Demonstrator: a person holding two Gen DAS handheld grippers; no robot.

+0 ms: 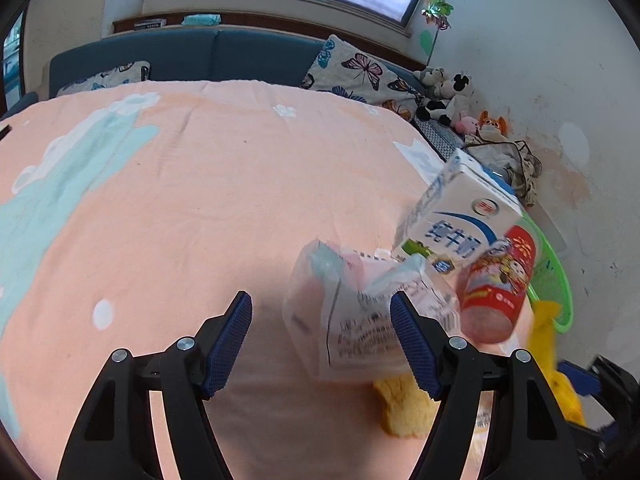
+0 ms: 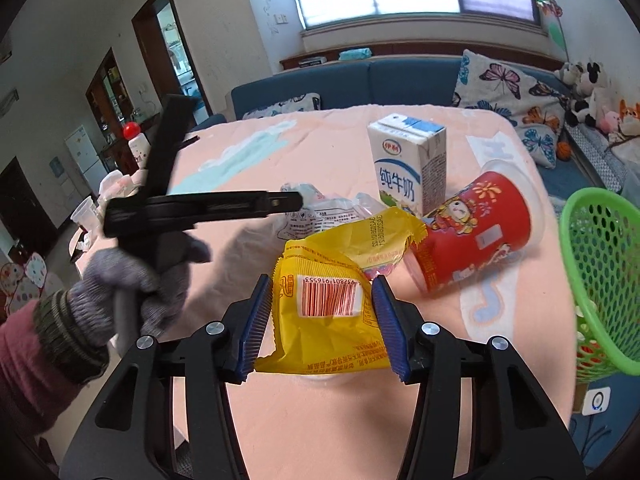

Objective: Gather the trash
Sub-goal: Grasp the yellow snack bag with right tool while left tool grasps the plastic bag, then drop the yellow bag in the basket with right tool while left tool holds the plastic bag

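Note:
My right gripper is shut on a yellow snack wrapper with a barcode, held just above the pink tablecloth. Behind it lie a crumpled clear plastic wrapper, a tipped red paper cup and an upright white milk carton. My left gripper stands open over the clear wrapper, which lies close to its right finger without being pinched. The carton and red cup sit to its right. A gloved hand holds the left gripper.
A green mesh basket hangs off the table's right edge, also the green basket in the left view. A blue sofa with butterfly cushions and plush toys stands behind. A red-capped bottle and clutter sit far left.

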